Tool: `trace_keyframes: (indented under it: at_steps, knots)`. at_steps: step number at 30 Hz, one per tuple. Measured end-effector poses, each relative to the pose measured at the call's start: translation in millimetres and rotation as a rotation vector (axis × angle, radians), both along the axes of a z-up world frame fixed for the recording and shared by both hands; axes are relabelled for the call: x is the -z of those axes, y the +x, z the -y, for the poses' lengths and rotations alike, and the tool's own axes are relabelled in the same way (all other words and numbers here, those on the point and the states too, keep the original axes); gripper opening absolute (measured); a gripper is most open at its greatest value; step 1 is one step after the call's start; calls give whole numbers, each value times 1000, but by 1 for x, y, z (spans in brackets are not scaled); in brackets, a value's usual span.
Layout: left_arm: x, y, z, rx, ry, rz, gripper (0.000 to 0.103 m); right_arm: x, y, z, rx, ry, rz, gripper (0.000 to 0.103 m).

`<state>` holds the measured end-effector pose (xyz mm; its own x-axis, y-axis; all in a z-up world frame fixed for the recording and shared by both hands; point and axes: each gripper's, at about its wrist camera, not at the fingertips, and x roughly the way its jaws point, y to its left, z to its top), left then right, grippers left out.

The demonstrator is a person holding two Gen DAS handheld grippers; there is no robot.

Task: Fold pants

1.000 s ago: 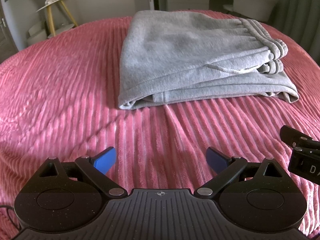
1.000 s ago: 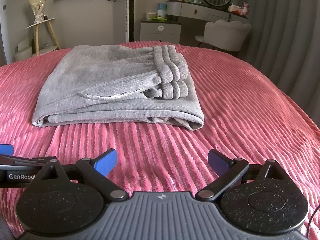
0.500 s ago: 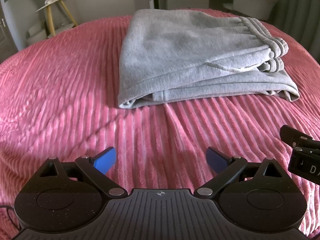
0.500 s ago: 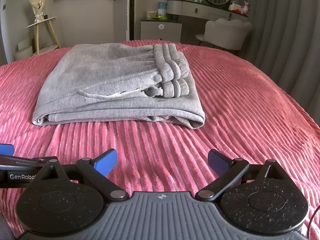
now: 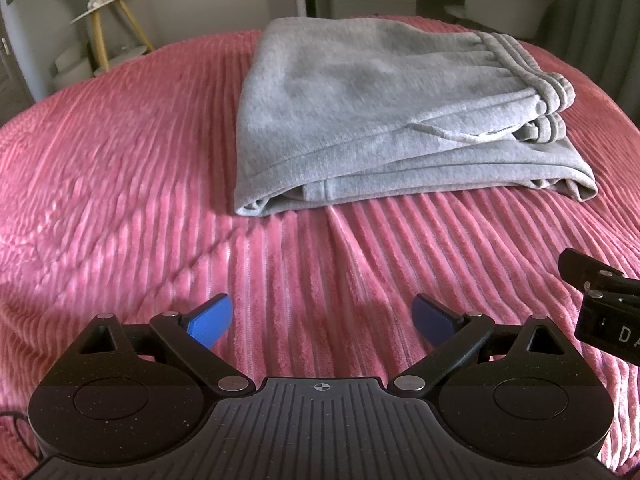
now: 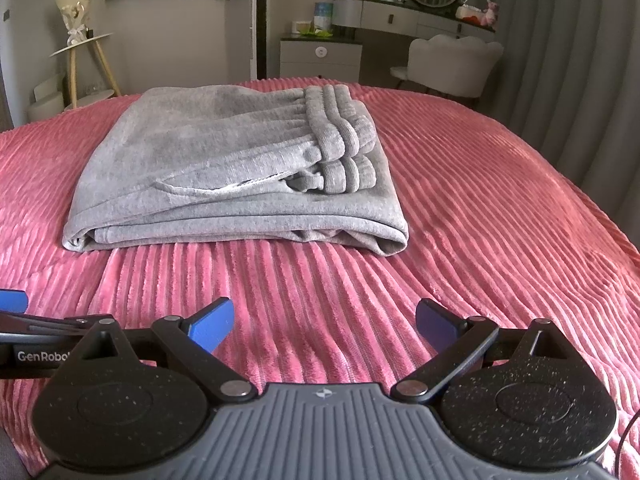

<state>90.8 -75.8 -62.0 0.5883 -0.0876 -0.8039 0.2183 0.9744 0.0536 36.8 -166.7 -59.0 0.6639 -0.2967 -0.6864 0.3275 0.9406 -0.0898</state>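
Note:
Grey sweatpants [image 5: 384, 112] lie folded in a flat stack on the pink ribbed bedspread [image 5: 120, 184], with the ribbed waistband at the right end. They also show in the right wrist view [image 6: 236, 176]. My left gripper [image 5: 322, 320] is open and empty, well short of the stack's near edge. My right gripper [image 6: 324, 322] is open and empty, also short of the stack. Part of the right gripper [image 5: 600, 300] shows at the right edge of the left wrist view. A blue fingertip [image 6: 12, 300] of the left gripper shows at the left edge of the right wrist view.
A small round side table [image 6: 80, 52] with a bouquet stands beyond the bed at the left. A grey nightstand [image 6: 320, 56], a dressing table with a mirror [image 6: 416, 12] and a white chair [image 6: 452, 60] stand at the back. Grey curtains [image 6: 580, 60] hang at the right.
Both views have drifted slightly; the pants sit a little lower in the right wrist view. Both grippers stay open and the pants have not moved.

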Motion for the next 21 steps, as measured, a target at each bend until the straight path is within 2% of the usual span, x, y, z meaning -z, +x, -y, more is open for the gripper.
trace_keyframes:
  at_steps: [21]
  knots:
    - [1, 1, 0, 3, 7, -10, 100, 0, 1, 1, -5, 7, -2, 97]
